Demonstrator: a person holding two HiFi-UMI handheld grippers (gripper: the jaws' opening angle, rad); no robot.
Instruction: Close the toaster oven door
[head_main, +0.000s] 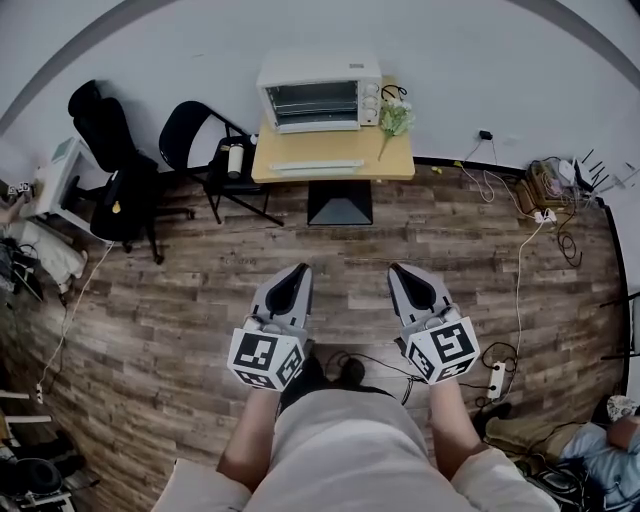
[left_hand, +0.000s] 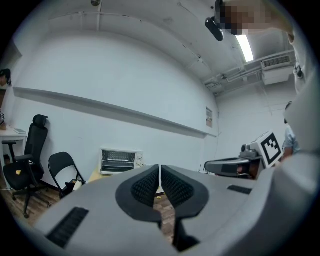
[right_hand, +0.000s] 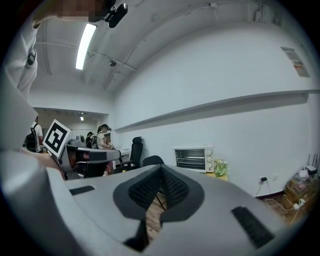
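A white toaster oven (head_main: 318, 92) stands on a small wooden table (head_main: 395, 160) against the far wall. Its door (head_main: 316, 165) hangs open, folded down flat over the table's front. The oven also shows small in the left gripper view (left_hand: 120, 160) and in the right gripper view (right_hand: 194, 158). My left gripper (head_main: 298, 268) and right gripper (head_main: 398, 270) are held side by side close to my body, far from the oven across the wood floor. Both point roughly level toward it. The left gripper (left_hand: 160, 168) and the right gripper (right_hand: 161, 169) are shut with nothing between the pads.
A black folding chair (head_main: 195, 140) with a bottle (head_main: 236, 158) stands left of the table, and a black office chair (head_main: 110, 150) and a white desk (head_main: 55, 180) are further left. A green plant (head_main: 395, 118) sits beside the oven. Cables and a power strip (head_main: 497, 378) lie on the floor at right.
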